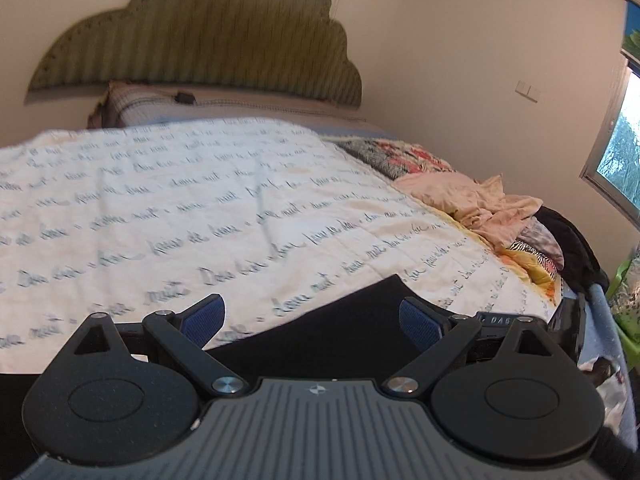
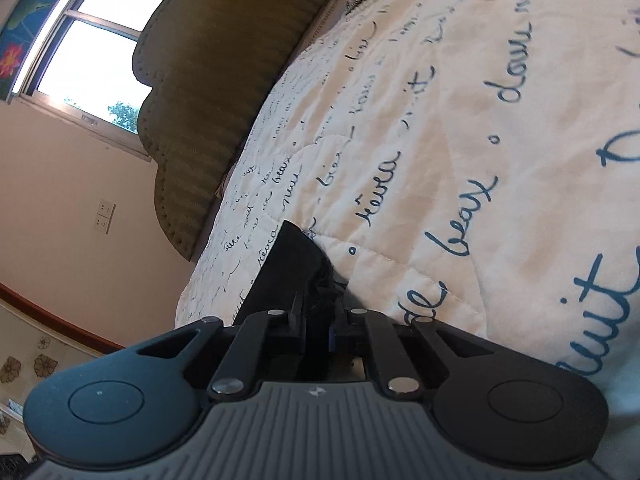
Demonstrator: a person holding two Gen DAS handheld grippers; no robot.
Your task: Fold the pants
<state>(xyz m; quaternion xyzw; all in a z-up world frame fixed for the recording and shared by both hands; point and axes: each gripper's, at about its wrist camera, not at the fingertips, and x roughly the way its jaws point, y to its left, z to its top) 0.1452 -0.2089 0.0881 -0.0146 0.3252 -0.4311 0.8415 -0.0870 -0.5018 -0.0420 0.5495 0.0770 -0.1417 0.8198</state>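
Your left gripper (image 1: 312, 316) points forward and somewhat downward, its jaws spread wide apart. The blue pads (image 1: 204, 316) face each other across the gap and press on nothing. Your right gripper (image 2: 318, 322) is rolled well over to one side and angled only slightly downward. Its jaws are drawn together until almost no gap is left, pinching a fold of the black pants (image 2: 286, 272) between the fingertips.

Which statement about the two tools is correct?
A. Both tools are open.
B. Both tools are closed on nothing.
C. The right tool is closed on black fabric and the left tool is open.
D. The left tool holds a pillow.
C: the right tool pinches the black pants, while the left tool stands wide above them.
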